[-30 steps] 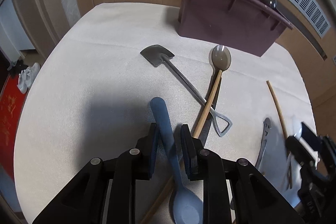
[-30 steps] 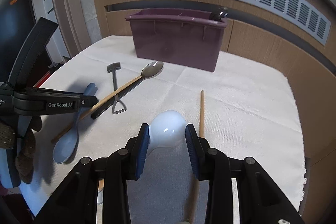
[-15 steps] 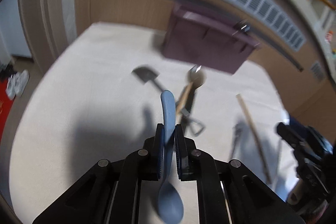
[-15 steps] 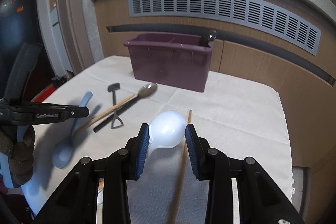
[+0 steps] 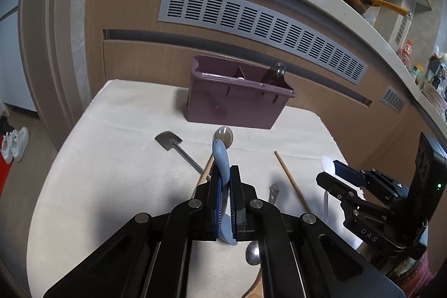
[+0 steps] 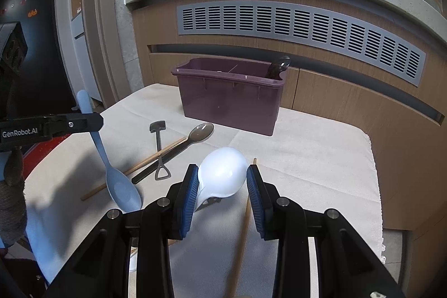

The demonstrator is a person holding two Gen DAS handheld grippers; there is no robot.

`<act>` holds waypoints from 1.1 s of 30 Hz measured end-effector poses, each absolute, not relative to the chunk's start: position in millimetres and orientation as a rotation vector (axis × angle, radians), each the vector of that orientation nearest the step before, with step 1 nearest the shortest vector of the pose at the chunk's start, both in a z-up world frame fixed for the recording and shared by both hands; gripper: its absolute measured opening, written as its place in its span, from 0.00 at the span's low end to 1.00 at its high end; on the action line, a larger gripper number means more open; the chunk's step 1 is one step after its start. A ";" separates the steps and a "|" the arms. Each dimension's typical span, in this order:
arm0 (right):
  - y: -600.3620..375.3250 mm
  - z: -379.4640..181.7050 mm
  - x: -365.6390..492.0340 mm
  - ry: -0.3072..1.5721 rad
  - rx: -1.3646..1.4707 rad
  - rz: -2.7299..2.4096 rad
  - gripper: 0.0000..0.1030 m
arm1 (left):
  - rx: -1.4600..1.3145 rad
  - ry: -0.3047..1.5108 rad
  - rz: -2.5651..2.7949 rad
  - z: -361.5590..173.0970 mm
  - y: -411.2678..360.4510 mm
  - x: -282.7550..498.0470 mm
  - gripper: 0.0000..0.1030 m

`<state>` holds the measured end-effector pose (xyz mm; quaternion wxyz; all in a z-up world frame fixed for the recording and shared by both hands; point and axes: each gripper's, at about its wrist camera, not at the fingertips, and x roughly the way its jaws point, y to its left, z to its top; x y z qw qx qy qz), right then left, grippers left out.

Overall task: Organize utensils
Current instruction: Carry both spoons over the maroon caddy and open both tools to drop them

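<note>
The light-blue plastic spoon [image 5: 222, 158] is off the cloth-covered bench [image 5: 111, 158], its handle clenched in the left hand-held gripper [image 5: 223, 172], bowl hanging down. The white plastic spoon [image 6: 222, 172] sits bowl-forward in the right hand-held gripper [image 6: 222, 180], grasped between the blue pads. Behind stands the purple plastic utensil caddy [image 6: 229, 99], a dark spoon [image 6: 278, 67] in its right compartment.

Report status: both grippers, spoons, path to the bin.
Left gripper shut on blue spoon, lifted. Right gripper shut on white spoon. Purple bin ahead, path clear.
</note>
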<state>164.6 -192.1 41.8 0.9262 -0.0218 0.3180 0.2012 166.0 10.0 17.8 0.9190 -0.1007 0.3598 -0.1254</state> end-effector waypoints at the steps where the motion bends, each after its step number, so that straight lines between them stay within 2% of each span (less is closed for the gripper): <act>1: -192.0 41.3 164.8 0.654 -0.046 0.411 0.32 | -0.205 0.737 -0.255 18.2 10.4 166.1 0.05; 8: -194.1 40.4 166.7 0.653 -0.043 0.394 0.32 | -0.218 0.710 -0.265 29.0 12.4 161.9 0.05; 12: -195.9 63.2 172.5 0.583 -0.049 0.379 0.32 | -0.191 0.644 -0.287 60.7 8.8 164.9 0.05; 18: -204.2 176.7 190.6 0.179 -0.108 0.271 0.32 | -0.121 0.408 -0.305 164.7 6.4 188.4 0.05; 21: -200.9 199.7 219.7 0.089 -0.094 0.255 0.32 | -0.117 0.343 -0.305 185.2 8.0 210.4 0.05; 26: -175.6 171.4 278.2 0.112 -0.162 0.160 0.32 | -0.120 0.329 -0.304 179.3 7.6 262.3 0.05; 33: -137.7 110.9 328.0 0.176 -0.331 0.085 0.32 | -0.140 0.429 -0.309 128.9 3.2 333.4 0.05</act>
